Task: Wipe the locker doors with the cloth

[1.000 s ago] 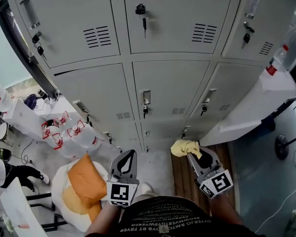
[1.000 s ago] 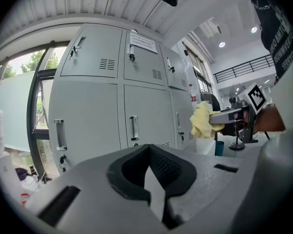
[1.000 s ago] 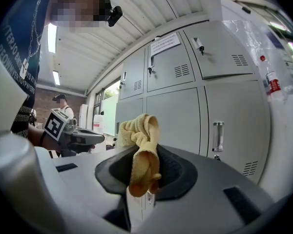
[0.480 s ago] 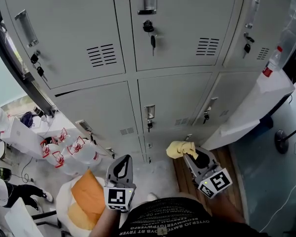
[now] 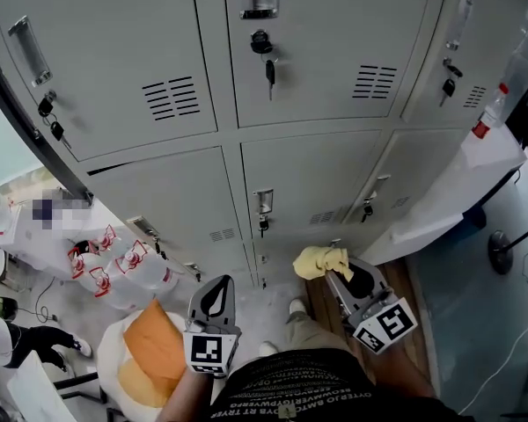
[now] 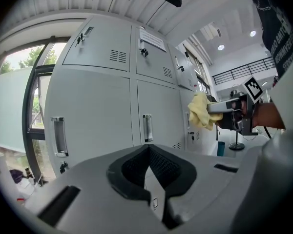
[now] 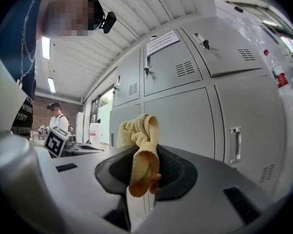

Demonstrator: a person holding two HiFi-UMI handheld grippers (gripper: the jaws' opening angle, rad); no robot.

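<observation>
Stepped forward: shoe (image 5: 297, 307) now bottom centre. My right gripper (image 5: 336, 272) clamps yellow cloth (image 5: 321, 261); left gripper (image 5: 218, 288) closed, empty. Notice (image 7: 162, 42) on locker door (image 7: 185, 89) unreadable.

Nothing legible: the locker notice (image 7: 162, 42) and shirt lettering (image 5: 286, 396) are too blurred

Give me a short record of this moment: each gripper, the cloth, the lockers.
left gripper: jaws together, empty, held low before the lockers
right gripper: jaws clamped on the cloth
cloth: yellow, bunched, apparently not touching any door
locker doors: grey, vented, keys hanging from several
wiping: not yet under way
</observation>
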